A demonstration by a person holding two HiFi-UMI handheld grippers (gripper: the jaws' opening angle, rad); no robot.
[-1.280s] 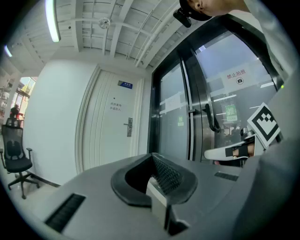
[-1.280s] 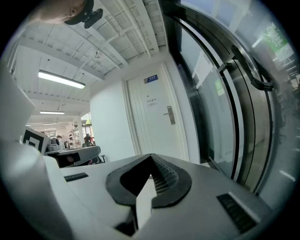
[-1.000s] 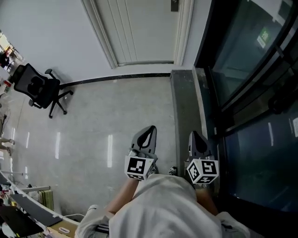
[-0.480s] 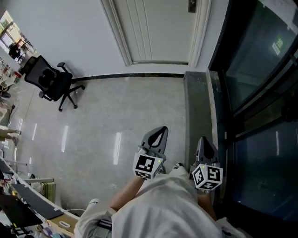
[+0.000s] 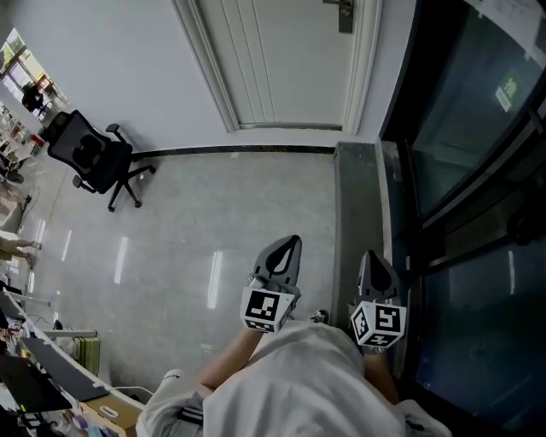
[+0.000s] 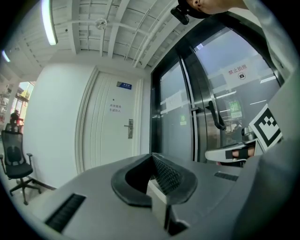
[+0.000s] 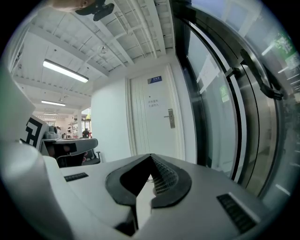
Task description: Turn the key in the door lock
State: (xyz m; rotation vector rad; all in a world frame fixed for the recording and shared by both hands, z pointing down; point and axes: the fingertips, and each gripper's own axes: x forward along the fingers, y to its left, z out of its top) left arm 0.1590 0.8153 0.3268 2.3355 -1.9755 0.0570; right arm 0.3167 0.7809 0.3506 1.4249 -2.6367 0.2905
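The person is standing on the grey floor (image 5: pixel 205 230), holding both hand-held grippers close in front of the body. The left hand-held gripper (image 5: pixel 287 246) is pointing toward the white door (image 5: pixel 290 60) ahead. In the left gripper view its jaws are meeting tip to tip, with nothing between them. The right hand-held gripper (image 5: pixel 374 261) is sitting just beside it, nearer the glass doors (image 5: pixel 461 128) and over the dark sill (image 5: pixel 354 196) running along them. Its jaws are likewise pressing together on nothing.

The lock (image 5: pixel 344 15) is showing as a dark plate with a lever handle near the door's right edge, well apart from both grippers. It is appearing too small in every view to tell what is in its keyhole. A small blue sign (image 6: pixel 124 85) is hanging high on the door. A black chair (image 5: pixel 90 158) is standing on the floor at the left, near the wall.
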